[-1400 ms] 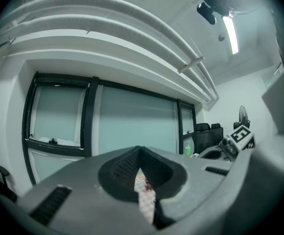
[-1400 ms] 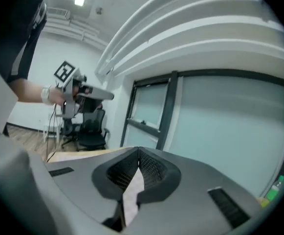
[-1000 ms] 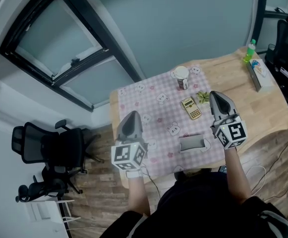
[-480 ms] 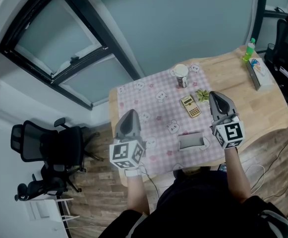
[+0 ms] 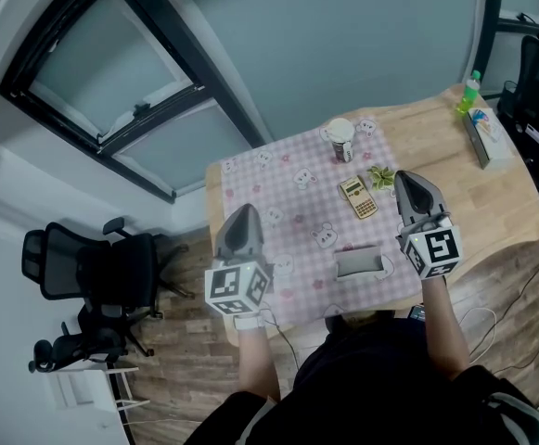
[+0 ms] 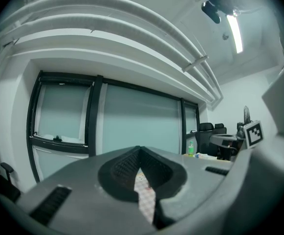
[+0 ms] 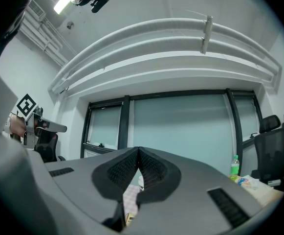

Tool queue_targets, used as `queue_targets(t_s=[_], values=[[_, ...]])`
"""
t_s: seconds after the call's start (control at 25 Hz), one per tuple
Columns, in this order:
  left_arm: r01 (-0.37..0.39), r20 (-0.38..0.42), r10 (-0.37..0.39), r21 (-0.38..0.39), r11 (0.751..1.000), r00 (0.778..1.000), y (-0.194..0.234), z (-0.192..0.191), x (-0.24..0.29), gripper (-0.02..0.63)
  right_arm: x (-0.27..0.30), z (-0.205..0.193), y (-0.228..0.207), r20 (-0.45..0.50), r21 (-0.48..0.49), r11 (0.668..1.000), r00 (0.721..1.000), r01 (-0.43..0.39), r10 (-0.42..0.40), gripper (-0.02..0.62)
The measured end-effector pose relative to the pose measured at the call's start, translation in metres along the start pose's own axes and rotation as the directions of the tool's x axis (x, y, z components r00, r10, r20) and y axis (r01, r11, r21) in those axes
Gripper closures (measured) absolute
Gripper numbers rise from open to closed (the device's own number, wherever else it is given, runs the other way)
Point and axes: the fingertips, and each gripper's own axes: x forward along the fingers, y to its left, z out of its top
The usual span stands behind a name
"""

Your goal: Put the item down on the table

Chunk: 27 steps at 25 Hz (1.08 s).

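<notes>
Both grippers hover above the near half of a wooden table (image 5: 510,207) that carries a pink checked cloth (image 5: 292,216). My left gripper (image 5: 242,213) is shut with nothing in it, over the cloth's near left part. My right gripper (image 5: 409,179) is also shut and holds nothing; it stands just right of a yellow calculator (image 5: 357,199). In the left gripper view the left gripper (image 6: 140,151) shows its tips meeting. The right gripper (image 7: 139,151) looks the same in its own view. A grey flat item (image 5: 359,265) lies on the cloth near the front edge.
A lidded cup (image 5: 341,141) stands at the cloth's far side, with a small green plant (image 5: 378,176) near the calculator. A green bottle (image 5: 468,95) and a box (image 5: 485,138) sit at the table's far right. An office chair (image 5: 93,281) stands to the left on the floor.
</notes>
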Motion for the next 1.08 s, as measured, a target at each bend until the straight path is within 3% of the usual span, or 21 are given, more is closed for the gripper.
queue_targets(t_s=[1.08], values=[[0.003,0.005,-0.003,0.0,1.0,1.0,-0.0026,0.0035,0.0074,0.607,0.0056,-0.0002,0.0051,-0.011,-0.012,0.999,0.999,-0.041,0.041,0.577]])
